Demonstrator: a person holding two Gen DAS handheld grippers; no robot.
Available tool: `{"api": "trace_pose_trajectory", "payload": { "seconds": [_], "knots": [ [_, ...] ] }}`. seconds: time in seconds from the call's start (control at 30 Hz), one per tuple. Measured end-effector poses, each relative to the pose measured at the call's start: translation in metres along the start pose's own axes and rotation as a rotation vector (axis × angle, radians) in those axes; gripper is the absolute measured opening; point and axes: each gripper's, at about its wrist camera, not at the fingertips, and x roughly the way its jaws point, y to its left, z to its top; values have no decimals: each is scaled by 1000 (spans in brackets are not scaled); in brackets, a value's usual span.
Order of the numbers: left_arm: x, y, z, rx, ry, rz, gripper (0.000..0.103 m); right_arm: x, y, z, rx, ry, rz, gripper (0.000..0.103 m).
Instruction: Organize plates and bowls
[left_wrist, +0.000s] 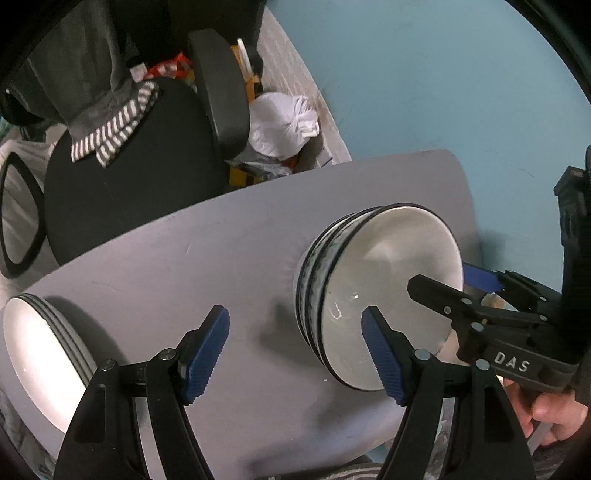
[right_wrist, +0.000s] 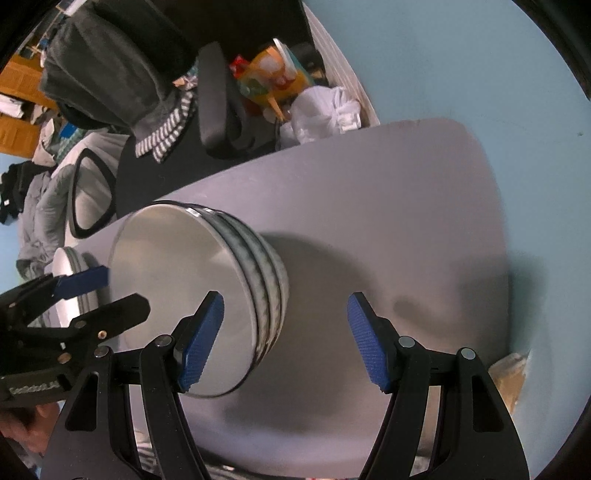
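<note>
A stack of white bowls with dark rims (left_wrist: 384, 288) stands on the grey table (left_wrist: 221, 251); it also shows in the right wrist view (right_wrist: 199, 288). A stack of white plates (left_wrist: 40, 362) sits at the table's left end, seen small in the right wrist view (right_wrist: 68, 273). My left gripper (left_wrist: 295, 354) is open and empty, just left of the bowls. My right gripper (right_wrist: 284, 339) is open and empty at the right of the bowls. In the left wrist view the right gripper (left_wrist: 448, 277) hangs over the bowls. In the right wrist view the left gripper (right_wrist: 122, 291) shows open at the bowls' left.
A black office chair (left_wrist: 147, 155) with a striped cloth (left_wrist: 114, 129) stands behind the table. White bags (left_wrist: 284, 122) and clutter lie on the floor by the blue wall (left_wrist: 443, 92). A brown item (right_wrist: 509, 373) sits at the table's right edge.
</note>
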Motion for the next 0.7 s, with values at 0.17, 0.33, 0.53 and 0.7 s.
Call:
{"api": "trace_pose_trajectory", "payload": {
  "seconds": [0.17,0.33,0.53,0.7],
  "knots": [
    [12,5,5,-32,48,-29,70,10,-4,3,9,40,16,69],
    [22,7,7,-39,103,-13,48,15,-4,5,12,69,20,63],
    [28,9,9,-58,129,-40,46,19,-7,7,21,90,42,57],
    [34,7,10,-56,132,-56,39,20,-8,8,25,98,53,53]
  ]
}}
